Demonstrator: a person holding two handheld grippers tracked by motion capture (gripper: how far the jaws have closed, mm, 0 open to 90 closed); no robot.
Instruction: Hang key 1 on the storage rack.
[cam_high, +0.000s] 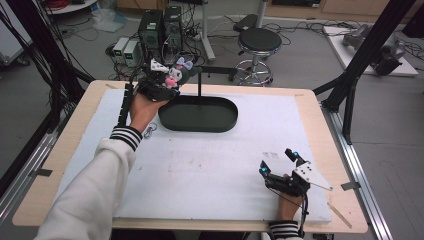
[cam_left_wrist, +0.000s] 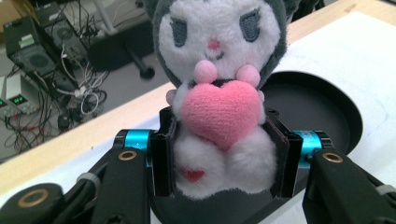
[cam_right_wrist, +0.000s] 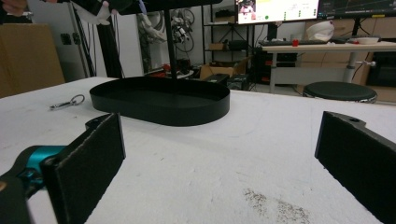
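A grey and white plush toy (cam_left_wrist: 219, 88) hugging a pink heart sits between the pads of my left gripper (cam_left_wrist: 219, 161), which is shut on its lower body. In the high view that left gripper (cam_high: 170, 87) holds the plush toy (cam_high: 179, 74) in the air over the far left end of the black oval tray (cam_high: 200, 122). A thin black post (cam_high: 200, 82) rises from the tray's far side. My right gripper (cam_high: 278, 162) rests on the white mat near the front right, open, with nothing between its pads (cam_right_wrist: 91, 156).
A small metal key ring (cam_high: 150, 131) lies on the white mat (cam_high: 200, 170) just left of the tray. A black stool (cam_high: 257, 42) and computer towers stand on the floor beyond the table's far edge. Black frame posts flank the table.
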